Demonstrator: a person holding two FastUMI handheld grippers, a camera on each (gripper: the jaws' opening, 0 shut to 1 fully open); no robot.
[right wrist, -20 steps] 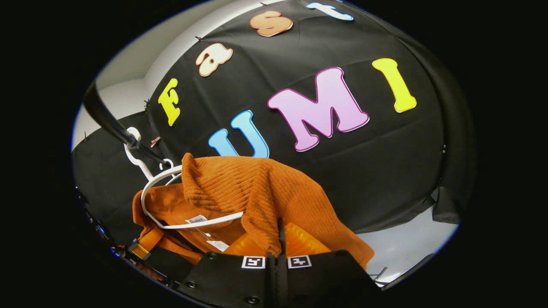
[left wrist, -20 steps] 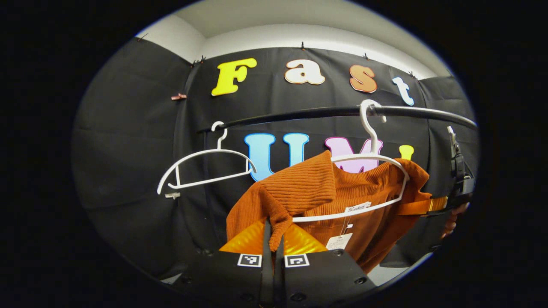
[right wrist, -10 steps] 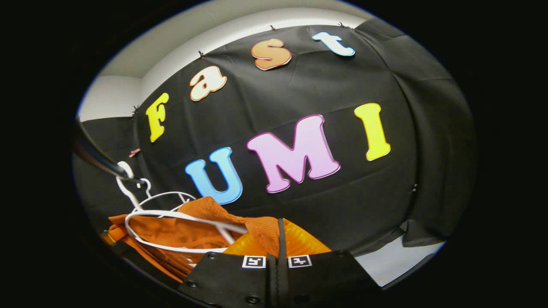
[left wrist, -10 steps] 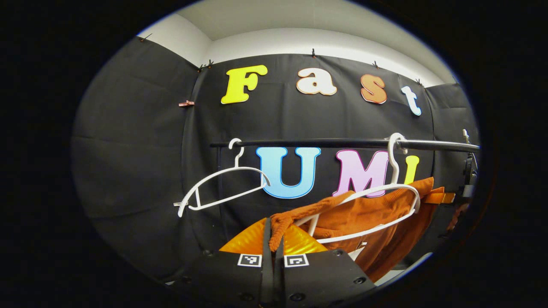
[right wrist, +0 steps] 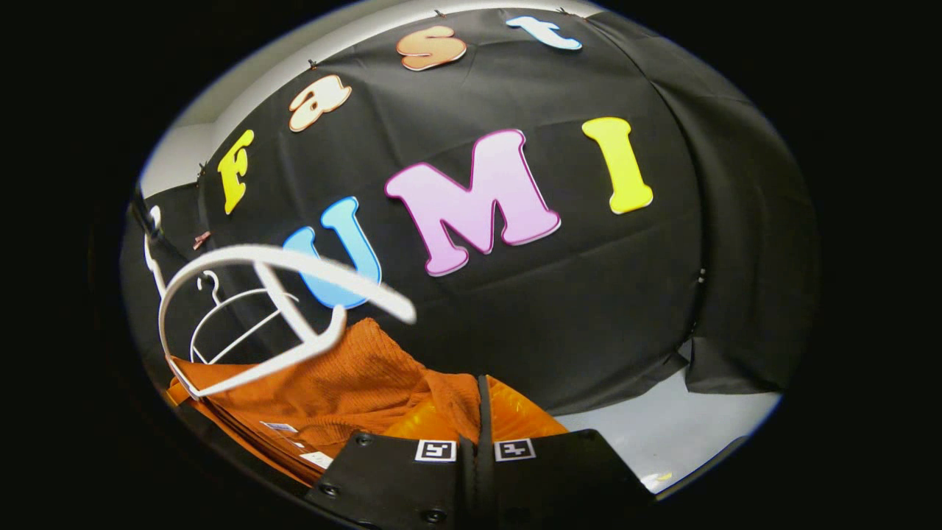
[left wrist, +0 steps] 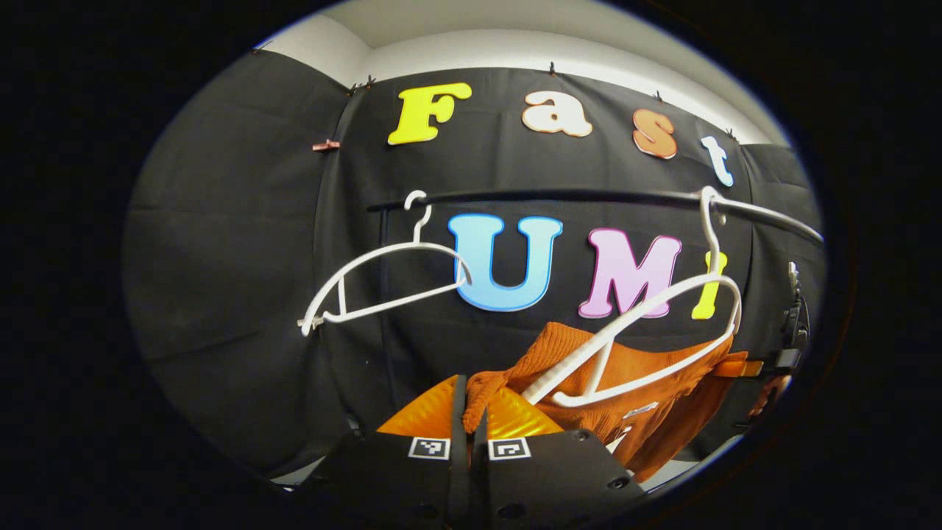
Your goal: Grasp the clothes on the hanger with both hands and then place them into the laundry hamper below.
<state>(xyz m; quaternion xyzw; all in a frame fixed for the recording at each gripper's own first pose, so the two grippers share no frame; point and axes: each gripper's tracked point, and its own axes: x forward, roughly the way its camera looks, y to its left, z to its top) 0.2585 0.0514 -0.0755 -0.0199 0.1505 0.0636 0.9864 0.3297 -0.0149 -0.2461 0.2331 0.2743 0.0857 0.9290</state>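
An orange ribbed sweater (left wrist: pixel 633 383) hangs slack between my two grippers, below a white hanger (left wrist: pixel 662 331). The hanger stays hooked on the black rail (left wrist: pixel 589 196) and now sits bare above the cloth. My left gripper (left wrist: pixel 471 412) is shut on one shoulder of the sweater. In the right gripper view, my right gripper (right wrist: pixel 478 419) is shut on the other shoulder of the sweater (right wrist: pixel 346 375). The white hanger (right wrist: pixel 257 309) tilts free just over it.
A second, empty white hanger (left wrist: pixel 383 283) hangs further left on the same rail. A hand (left wrist: pixel 769 390) shows at the far right edge of the left gripper view. Grey floor (right wrist: pixel 684 419) lies below the black wall cloth.
Both grippers have pulled the sweater down and off the hanger. The hanger, inside the sweater a second ago, now swings bare above it.
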